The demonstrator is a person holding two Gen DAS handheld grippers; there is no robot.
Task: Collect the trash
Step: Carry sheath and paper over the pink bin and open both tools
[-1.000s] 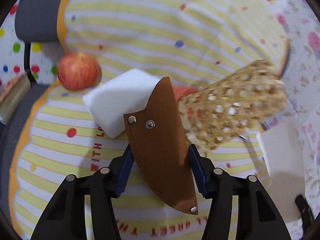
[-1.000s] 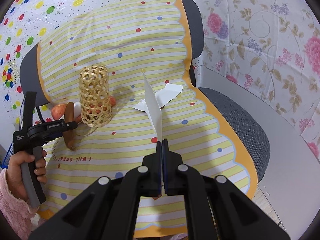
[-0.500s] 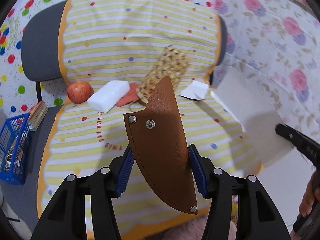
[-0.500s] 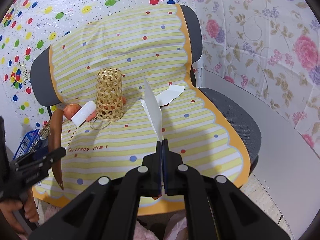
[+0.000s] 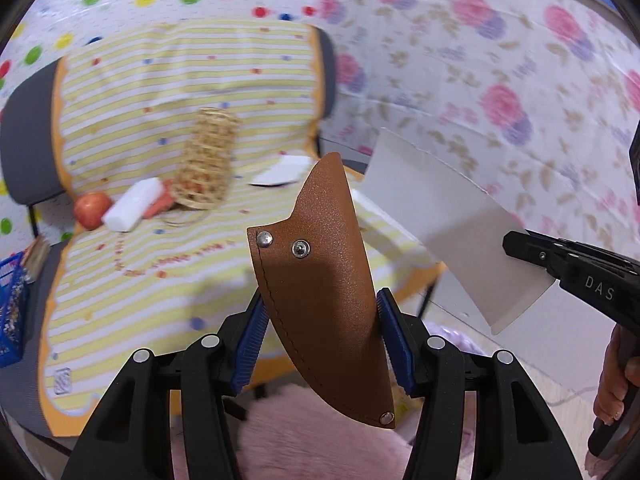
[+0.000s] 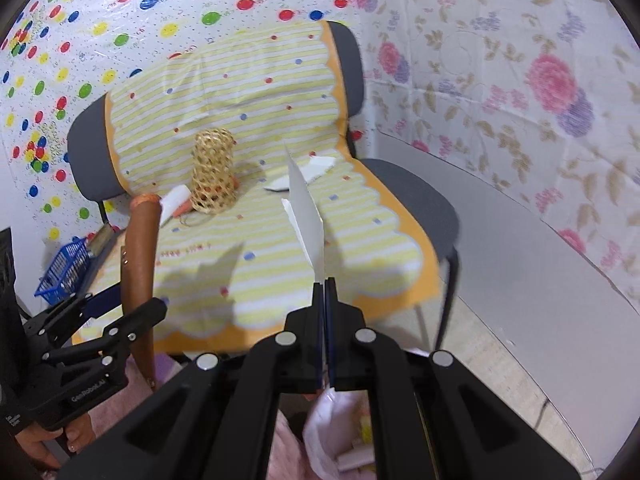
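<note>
My left gripper (image 5: 320, 312) is shut on a brown leather sheath (image 5: 320, 272), which stands upright between the blue pads. The same sheath (image 6: 140, 248) and left gripper (image 6: 128, 304) show at lower left in the right wrist view. My right gripper (image 6: 323, 292) is shut on a stiff white paper sheet (image 6: 306, 212), held edge-on. That sheet (image 5: 452, 224) hangs off the right gripper (image 5: 516, 242) in the left wrist view. Another white paper scrap (image 6: 316, 168) lies on the chair seat. An open white bag (image 6: 340, 440) with scraps sits below my right gripper.
The chair's yellow striped cover (image 5: 160, 280) carries a wicker basket (image 5: 208, 164), a red apple (image 5: 92, 210), a white foam block (image 5: 134, 204) and an orange piece (image 5: 160, 206). A blue crate (image 6: 64, 268) stands left of the chair. Pink fluffy fabric (image 5: 312, 440) lies below.
Both grippers have pulled back from the chair, so the seat and basket look smaller and farther. The left gripper has rolled. The sheath and paper sheet stay gripped.
</note>
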